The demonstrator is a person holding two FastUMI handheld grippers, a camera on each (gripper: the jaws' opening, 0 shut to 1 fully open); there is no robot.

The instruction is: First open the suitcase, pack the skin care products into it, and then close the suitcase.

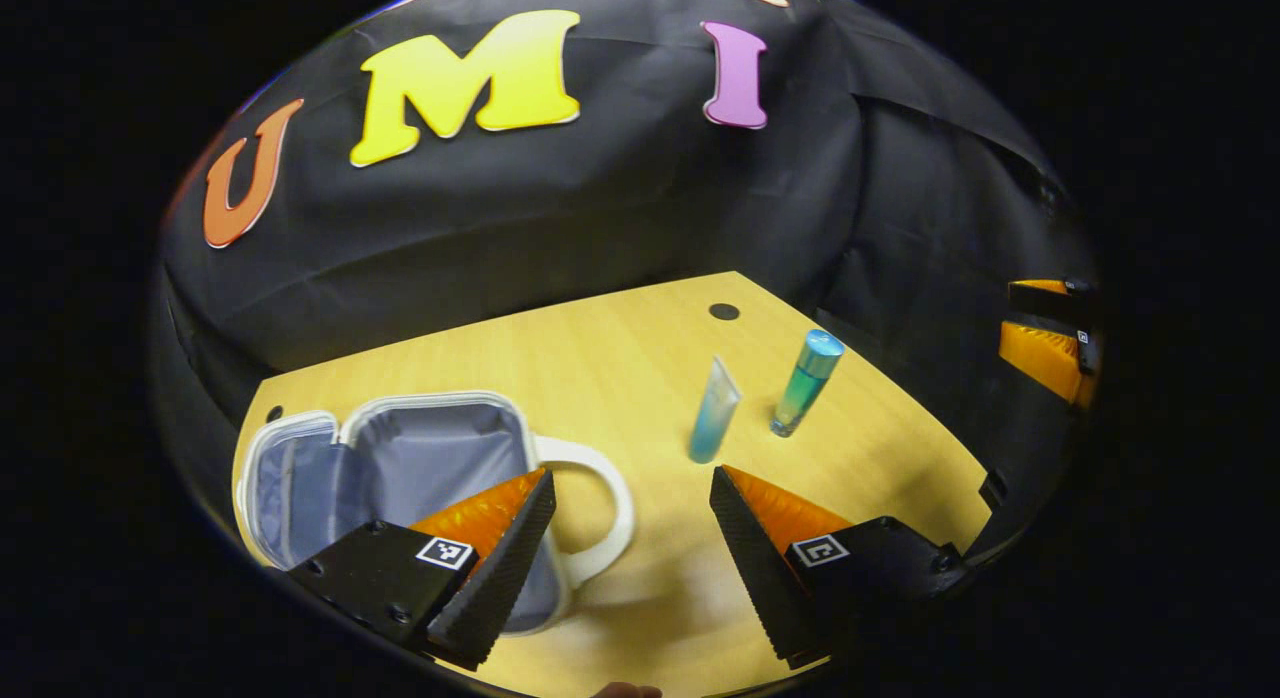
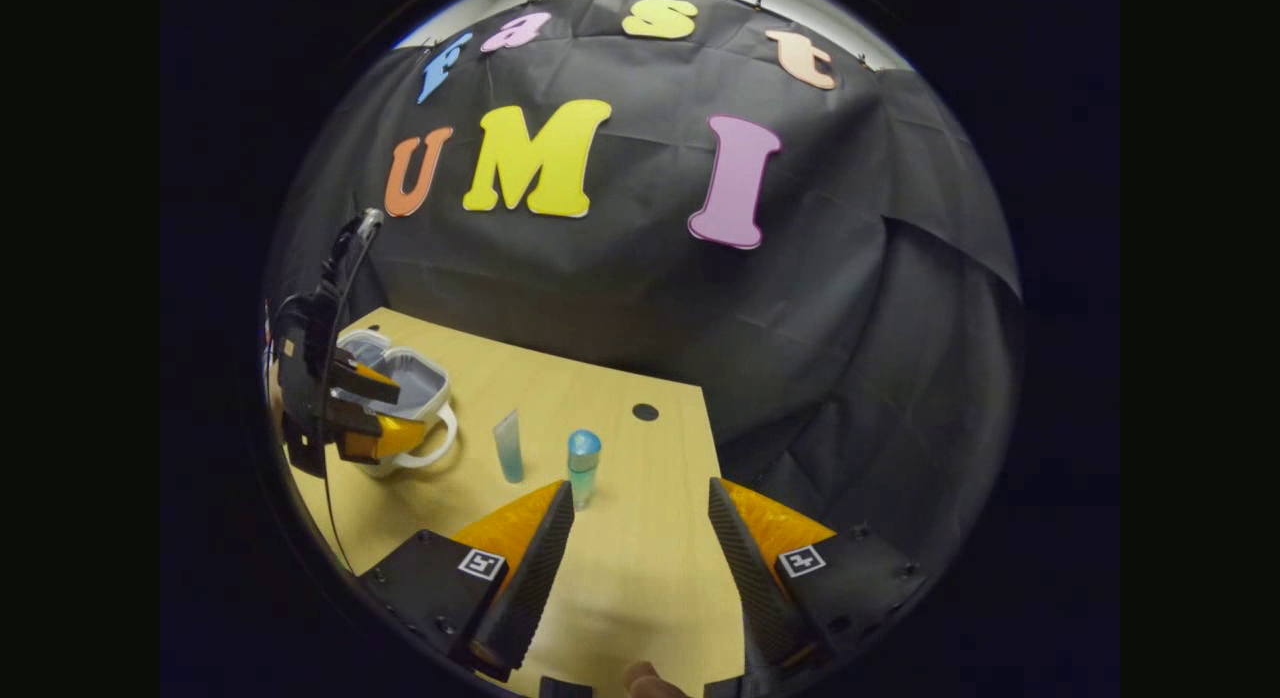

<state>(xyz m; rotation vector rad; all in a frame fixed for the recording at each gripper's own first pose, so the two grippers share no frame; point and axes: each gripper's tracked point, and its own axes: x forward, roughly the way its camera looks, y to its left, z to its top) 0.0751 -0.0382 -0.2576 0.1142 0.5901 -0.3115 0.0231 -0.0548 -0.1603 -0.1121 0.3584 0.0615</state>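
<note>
on the table (image 1: 620, 378), open suitcase (image 1: 400, 468), 2 tubes, both hand-held grippers spread, empty

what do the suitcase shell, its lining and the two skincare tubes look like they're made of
Small white open suitcase: shell looks like hard glossy plastic, smooth rim and moulded loop handle. Grey lining: likely soft fabric, matte with folds. Pale blue flat-ended tube: probably translucent squeezable plastic. Teal cylindrical bottle: glossy plastic, maybe glass.
</note>
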